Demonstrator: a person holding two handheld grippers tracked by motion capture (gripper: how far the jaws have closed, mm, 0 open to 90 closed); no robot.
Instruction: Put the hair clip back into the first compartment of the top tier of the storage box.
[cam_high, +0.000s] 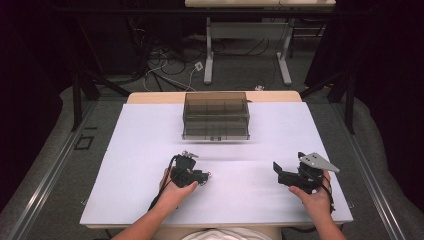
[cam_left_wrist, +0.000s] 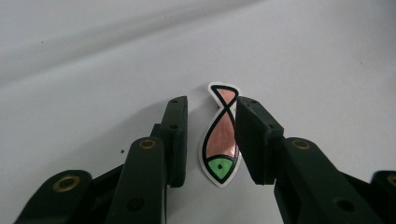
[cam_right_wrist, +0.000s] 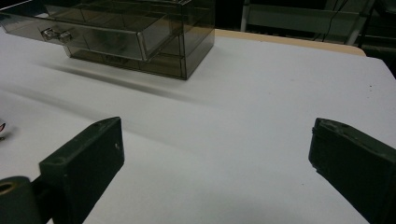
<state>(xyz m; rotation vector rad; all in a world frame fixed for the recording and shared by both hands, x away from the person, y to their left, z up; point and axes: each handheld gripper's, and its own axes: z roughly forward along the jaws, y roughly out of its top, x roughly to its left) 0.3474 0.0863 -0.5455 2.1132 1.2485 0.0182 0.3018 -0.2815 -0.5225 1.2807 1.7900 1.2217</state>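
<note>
Black jaws of the left gripper (cam_left_wrist: 210, 140), nearest the lens in the left gripper view: partly closed, one on each side of the fish (cam_left_wrist: 220, 135). The right-hand pad meets or overlaps the fish's edge; the other stands just clear. No firm clamp is seen, so the claw counts as apart around its target.

Item 1, fish. Flat cut-out, pink body, green head with a dot eye, black outline, white border. Lies flat on the white table (cam_left_wrist: 93, 60), head toward the camera, tail away. Seen from above it sits at the tips of the left gripper (cam_high: 202, 176), in the left-centre of the table, well in front of the drawer box (cam_high: 216, 115).

Item 2, drawer box. Smoky clear plastic, drawers with small knobs, at the far middle of the table. In the right gripper view one drawer (cam_right_wrist: 105, 37) looks pulled out a little; what is inside cannot be told.

Item 3, right gripper (cam_high: 285, 175). Held near the table's right side, jaws wide apart, nothing between them, well apart from the fish and pointing toward the drawer box (cam_right_wrist: 121, 32).

Handling note. The step in hand appears to be picking up the fish. A thin flat piece gives little edge to bite; the jaws should probably press low against the table and close squarely across the narrow waist, slowly, lest the piece skid or flip. Lift only once both pads bear on it.
</note>
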